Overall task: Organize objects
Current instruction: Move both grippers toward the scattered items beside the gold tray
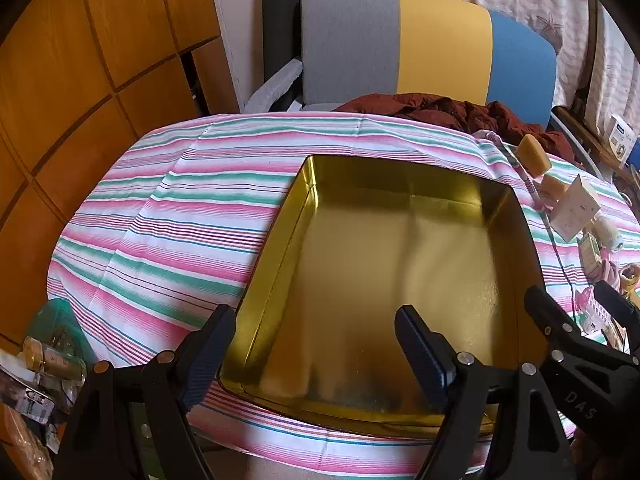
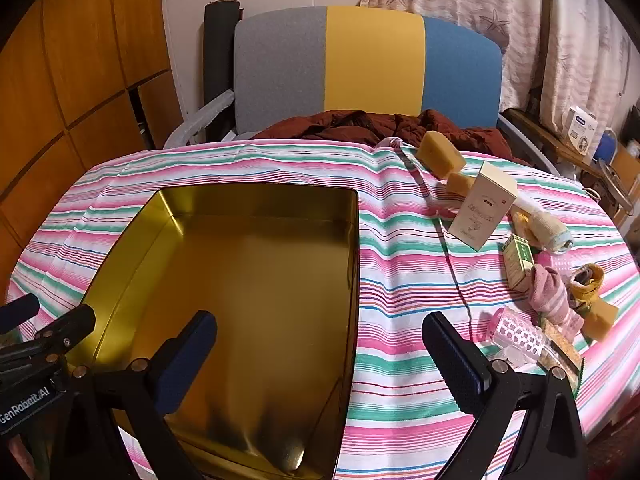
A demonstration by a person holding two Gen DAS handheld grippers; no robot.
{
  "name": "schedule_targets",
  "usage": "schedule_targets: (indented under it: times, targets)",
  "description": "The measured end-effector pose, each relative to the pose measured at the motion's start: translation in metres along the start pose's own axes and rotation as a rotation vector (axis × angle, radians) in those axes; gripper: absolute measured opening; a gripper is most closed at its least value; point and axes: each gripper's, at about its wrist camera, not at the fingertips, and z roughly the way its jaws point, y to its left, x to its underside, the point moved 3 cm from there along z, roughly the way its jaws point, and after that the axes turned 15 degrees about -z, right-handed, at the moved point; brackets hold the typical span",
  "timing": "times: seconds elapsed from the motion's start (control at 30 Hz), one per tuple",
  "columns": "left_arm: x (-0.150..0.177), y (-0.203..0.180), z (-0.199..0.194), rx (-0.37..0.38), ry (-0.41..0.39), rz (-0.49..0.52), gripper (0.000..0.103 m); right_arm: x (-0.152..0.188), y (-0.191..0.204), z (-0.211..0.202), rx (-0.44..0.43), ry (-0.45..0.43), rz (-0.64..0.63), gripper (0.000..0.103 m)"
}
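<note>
An empty gold tin tray [image 1: 280, 248] lies on the striped tablecloth; it also shows in the right wrist view [image 2: 120, 264]. My left gripper [image 1: 316, 322] is open and empty over the tray's near left corner. My right gripper [image 2: 320, 332] is open and empty over the tray's right wall. Loose items lie to the right of the tray: yellow sponges [image 2: 440, 154], a cream box [image 2: 482, 206], a green box [image 2: 518, 262], a pink sock [image 2: 550, 294], a pink hair roller [image 2: 516, 334] and a rolled bandage [image 2: 554, 232].
A grey, yellow and blue chair [image 2: 372, 64] with a dark red garment [image 2: 380, 126] stands behind the table. A wooden cabinet [image 1: 80, 80] is at the left. Bottles and clutter [image 1: 44, 364] sit below the table's left edge. The right gripper shows in the left wrist view [image 1: 576, 308].
</note>
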Motion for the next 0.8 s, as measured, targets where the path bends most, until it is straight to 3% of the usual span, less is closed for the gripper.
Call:
schedule_targets:
  times: [0.3, 0.4, 0.6, 0.8]
  targets:
    - [0.011, -0.012, 0.011, 0.080, 0.069, -0.003, 0.083, 0.003, -0.020, -0.009, 0.009, -0.029, 0.026, 0.103]
    - [0.018, -0.021, 0.009, 0.111, 0.059, 0.024, 0.076, 0.008, -0.031, -0.010, 0.027, -0.027, 0.044, 0.103]
    - [0.031, -0.047, 0.008, 0.139, 0.071, 0.108, 0.076, 0.018, -0.056, -0.010, 0.037, -0.010, 0.073, 0.103]
    - [0.045, -0.075, 0.007, 0.270, 0.143, 0.141, 0.075, 0.038, -0.104, -0.017, 0.057, -0.018, 0.090, 0.103]
